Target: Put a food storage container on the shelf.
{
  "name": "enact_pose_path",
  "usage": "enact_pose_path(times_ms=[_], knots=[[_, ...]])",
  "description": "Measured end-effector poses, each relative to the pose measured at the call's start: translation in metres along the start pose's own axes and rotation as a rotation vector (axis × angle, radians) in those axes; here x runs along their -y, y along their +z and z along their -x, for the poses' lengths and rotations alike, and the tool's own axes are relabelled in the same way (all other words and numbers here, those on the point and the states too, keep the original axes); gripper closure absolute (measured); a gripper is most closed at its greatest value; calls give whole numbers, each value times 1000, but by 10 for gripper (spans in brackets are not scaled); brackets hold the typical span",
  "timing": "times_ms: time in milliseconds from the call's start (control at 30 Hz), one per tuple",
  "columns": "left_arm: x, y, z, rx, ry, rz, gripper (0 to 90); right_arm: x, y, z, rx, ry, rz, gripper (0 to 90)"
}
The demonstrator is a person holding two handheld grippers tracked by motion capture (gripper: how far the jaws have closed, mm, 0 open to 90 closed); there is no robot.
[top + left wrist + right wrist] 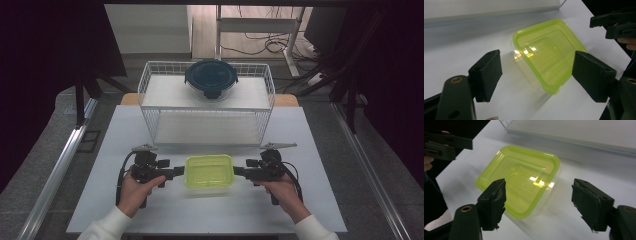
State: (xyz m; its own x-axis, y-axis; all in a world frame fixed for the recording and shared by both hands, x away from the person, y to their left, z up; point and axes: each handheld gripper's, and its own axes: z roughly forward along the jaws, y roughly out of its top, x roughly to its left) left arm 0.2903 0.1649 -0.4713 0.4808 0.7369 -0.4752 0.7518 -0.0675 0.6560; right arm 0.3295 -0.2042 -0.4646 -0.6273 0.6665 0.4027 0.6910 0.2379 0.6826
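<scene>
A clear rectangular container with a yellow-green lid (209,171) rests on the white table (165,212), near its front middle. My left gripper (178,172) points at the container's left end and my right gripper (238,171) at its right end, each held level by a hand. In the left gripper view, the black jaws of the left gripper (537,63) stand wide apart, and the container's (546,53) near corner lies between them, untouched. In the right gripper view, the right gripper (539,187) is equally open, with the container (521,178) just ahead and its near corner by the left pad.
A white wire rack (207,107) with two shelves stands behind the container. A dark blue round lidded bowl (211,77) sits on its top shelf. Bare table lies to either side of the hands. The far gripper (614,22) shows at the top right of the left gripper view.
</scene>
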Motion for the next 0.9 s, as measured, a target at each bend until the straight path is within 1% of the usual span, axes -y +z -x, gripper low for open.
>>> enact_pose_path(times_ms=[133,233,300,400,500,567,600,633,667,733,833,900], knots=[[-3,8,-3,34,-60,-19,258,-3,6,0,-6,21,-14,320],[-5,16,-6,64,-99,-31,264,-5,13,4,-28,69,-38,337],[-6,22,-6,78,-117,-40,271,-6,19,5,-33,78,-49,354],[-6,29,-7,89,-127,-55,286,-7,25,8,-49,98,-57,387],[-5,34,-8,87,-129,-76,296,-8,30,9,-48,110,-66,410],[-4,36,-9,90,-136,-75,302,-7,32,11,-47,124,-72,428],[-3,36,-11,102,-146,-74,319,-6,34,13,-46,130,-74,451],[-2,36,-12,120,-160,-68,319,-6,34,13,-46,130,-74,451],[-2,36,-14,129,-168,-71,327,-5,34,14,-47,143,-75,460],[0,37,-17,119,-174,-73,342,-4,36,16,-49,154,-86,480],[1,38,-21,125,-191,-76,362,-3,39,18,-49,159,-94,510],[2,39,-22,124,-192,-86,388,-3,40,18,-50,163,-97,524]])
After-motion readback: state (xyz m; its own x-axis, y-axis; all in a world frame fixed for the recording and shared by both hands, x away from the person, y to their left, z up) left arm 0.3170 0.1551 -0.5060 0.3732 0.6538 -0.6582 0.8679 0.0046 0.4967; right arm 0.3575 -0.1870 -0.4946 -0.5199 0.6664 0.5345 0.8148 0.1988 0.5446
